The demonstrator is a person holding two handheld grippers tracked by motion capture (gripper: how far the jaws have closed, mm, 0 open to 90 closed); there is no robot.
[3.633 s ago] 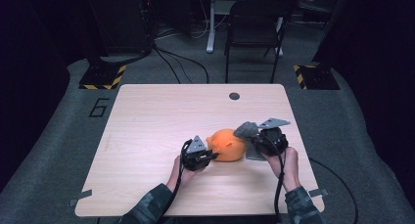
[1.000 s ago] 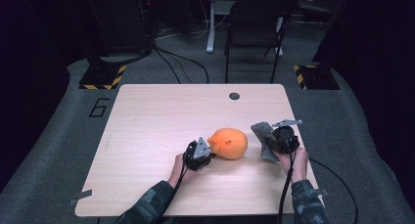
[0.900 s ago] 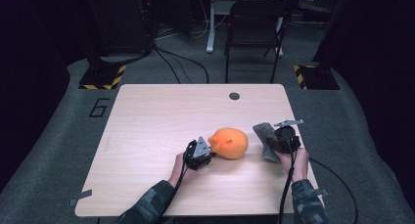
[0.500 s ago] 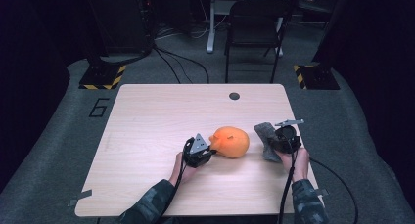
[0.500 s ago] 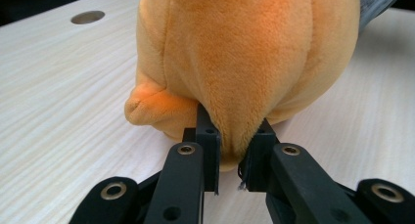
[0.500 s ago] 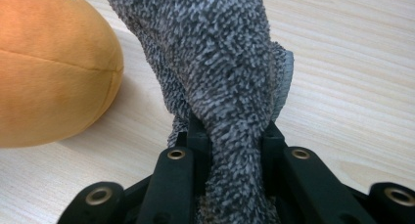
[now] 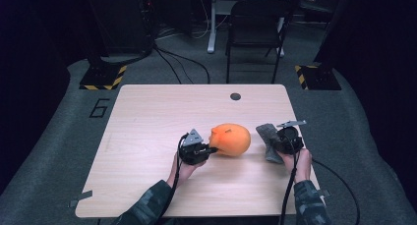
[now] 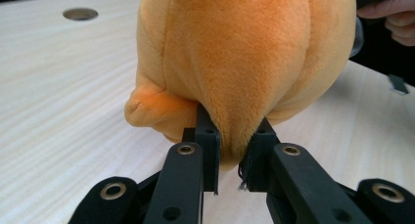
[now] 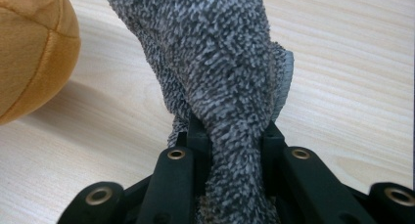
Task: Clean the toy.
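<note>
Left gripper: jaws clamped on a fold of the orange plush at its lower edge; the pinch gives hold of a soft body too broad to span.
Plush: mid-surface in the high view, between the two hands, its near end taken by the left gripper; whether it rests on the wood or is raised just clear cannot be settled from above.
Right gripper: jaws clamped on a grey cloth, which stands up bunched between them, likely kept ready beside the plush for wiping or wrapping it.
Cloth: right of the plush, near but apart from it, at the surface's right side.
High view: shows the layout, both forearms, the hole near the far edge, a chair beyond.
Left gripper view: shows the pinched fold, a small stub beside it, and seam lines.
Right gripper view: shows the cloth's looped pile and the plush's edge at upper left.
</note>
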